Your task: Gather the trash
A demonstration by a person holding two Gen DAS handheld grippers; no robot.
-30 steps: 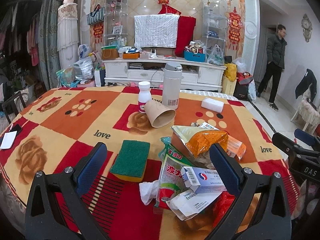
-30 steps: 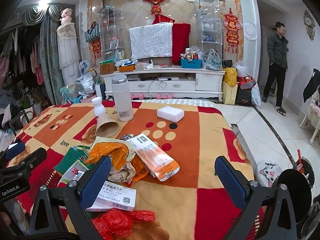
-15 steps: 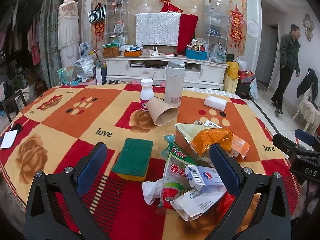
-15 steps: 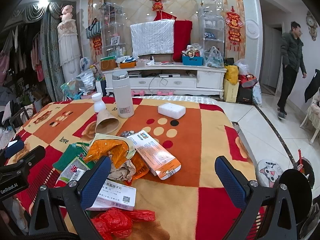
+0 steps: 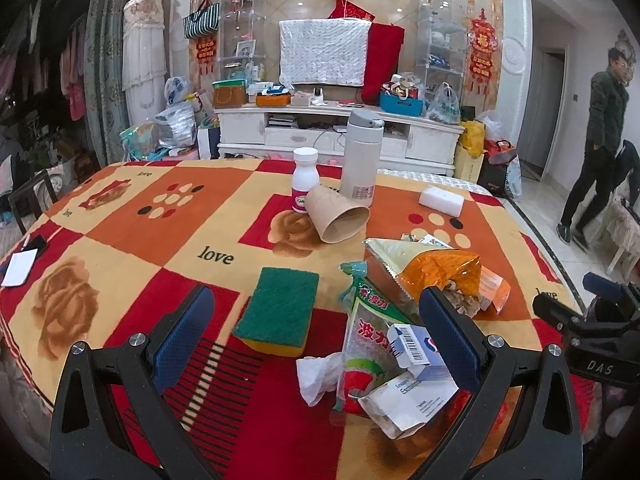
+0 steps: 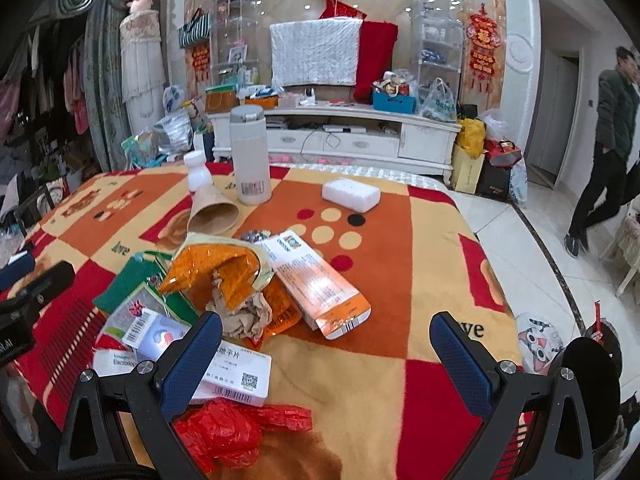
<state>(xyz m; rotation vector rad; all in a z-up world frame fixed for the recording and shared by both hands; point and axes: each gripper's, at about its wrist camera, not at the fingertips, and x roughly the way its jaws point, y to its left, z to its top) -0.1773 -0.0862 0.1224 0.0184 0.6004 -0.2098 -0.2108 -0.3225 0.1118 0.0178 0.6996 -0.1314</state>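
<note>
A heap of trash lies on the patterned tablecloth: an orange snack bag, a green-and-red packet, small medicine boxes, a crumpled tissue, an orange-and-white carton and a red plastic bag. A paper cup lies on its side. My left gripper is open above the table's near edge, left of the heap. My right gripper is open and empty just right of it.
A green sponge, a white pill bottle, a grey thermos and a white block stand on the table. A phone and card lie at far left. A man walks at right. A dark bin sits below.
Both grippers have drifted slightly; the view has shifted a little downward and closer to the table. The man at the right has walked nearer. Nothing on the table has moved.
</note>
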